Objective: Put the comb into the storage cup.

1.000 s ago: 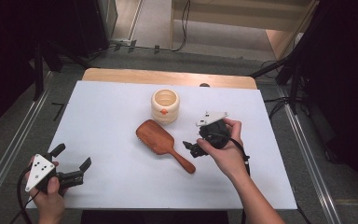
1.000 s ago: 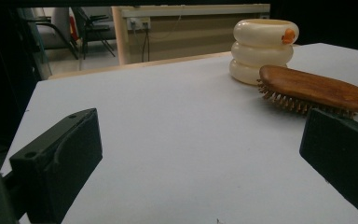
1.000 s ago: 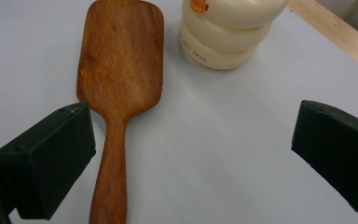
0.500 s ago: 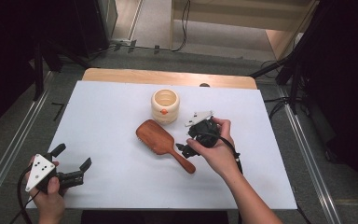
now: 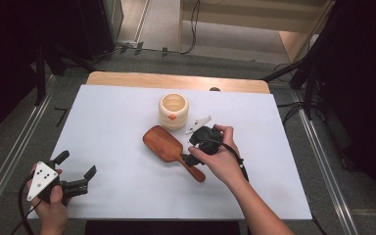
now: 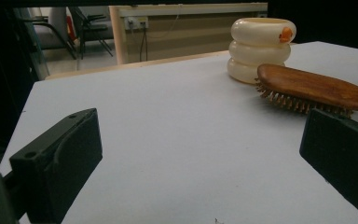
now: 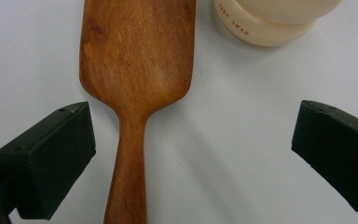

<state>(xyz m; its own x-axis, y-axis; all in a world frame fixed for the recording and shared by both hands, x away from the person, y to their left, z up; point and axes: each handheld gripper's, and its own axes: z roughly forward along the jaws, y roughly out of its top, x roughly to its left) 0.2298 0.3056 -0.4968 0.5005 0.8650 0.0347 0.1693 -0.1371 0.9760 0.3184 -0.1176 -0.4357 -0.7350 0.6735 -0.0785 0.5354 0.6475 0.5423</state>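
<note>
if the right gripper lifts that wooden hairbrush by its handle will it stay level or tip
The hairbrush looks like stiff wood, so it should not flex. Its wide head probably outweighs the slim handle, so it may droop head-down. The right gripper straddles it, open; smooth wood might slip.

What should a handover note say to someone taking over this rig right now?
Right gripper: open, jaws straddling the handle of the wooden hairbrush, not closed on it.
Left gripper: open, idle at the near left corner of the white table.
The brush lies bristles down beside the cream ringed holder.
Done: approach to the handle. Left: close on it, lift; probably into the holder.
</note>
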